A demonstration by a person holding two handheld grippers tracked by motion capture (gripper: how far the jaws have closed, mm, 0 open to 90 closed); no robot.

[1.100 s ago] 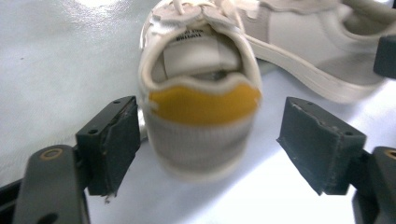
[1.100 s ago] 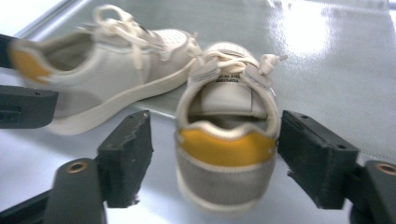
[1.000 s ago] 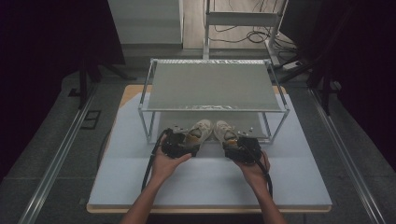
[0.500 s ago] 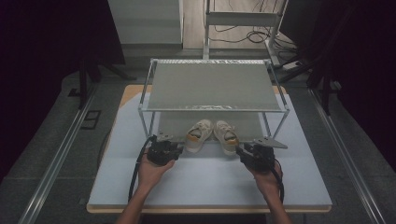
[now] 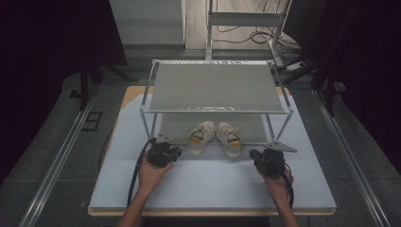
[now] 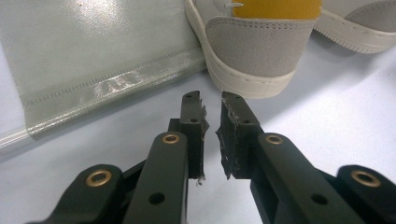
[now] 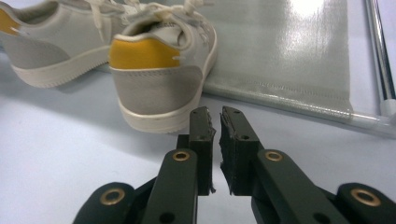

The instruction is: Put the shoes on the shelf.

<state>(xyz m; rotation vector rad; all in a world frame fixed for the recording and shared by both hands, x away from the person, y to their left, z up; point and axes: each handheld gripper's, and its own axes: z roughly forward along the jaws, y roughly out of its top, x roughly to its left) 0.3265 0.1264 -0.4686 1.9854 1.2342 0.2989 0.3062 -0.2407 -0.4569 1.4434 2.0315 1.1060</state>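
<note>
The two shoes sit side by side on the lower shelf (image 5: pixel 179 126) of the rack (image 5: pixel 215 87), toes in under the top shelf and heels hanging out over the white table (image 5: pixel 213 179) toward the person. The left gripper (image 5: pixel 173 152) rests on the table just off the left shoe (image 5: pixel 202 137), and the right gripper (image 5: pixel 256 156) sits a little apart from the right shoe (image 5: pixel 229 138). Both pairs of jaws have just been closing and now stand almost together with only a thin slit between the pads and nothing in it; neither touches a shoe. In the left gripper view the grey suede heel (image 6: pixel 259 39) and its cream sole edge lie straight ahead of the jaw tips; in the right gripper view the yellow heel tab (image 7: pixel 144 53) of the other shoe is ahead and slightly left. I'd judge these light, small sneakers: soft canvas or suede uppers that will fold under a pinch, with a stiffer rubber sole and a firm heel counter. The best hold looks like the heel collar, one pad inside the opening and one on the suede outside (the laces are loose and would slip or snag). The sole rim is smooth and rounded, so a pinch there could skate off. Nothing fragile, but a shoe held by the heel alone will droop toe-down.
</note>
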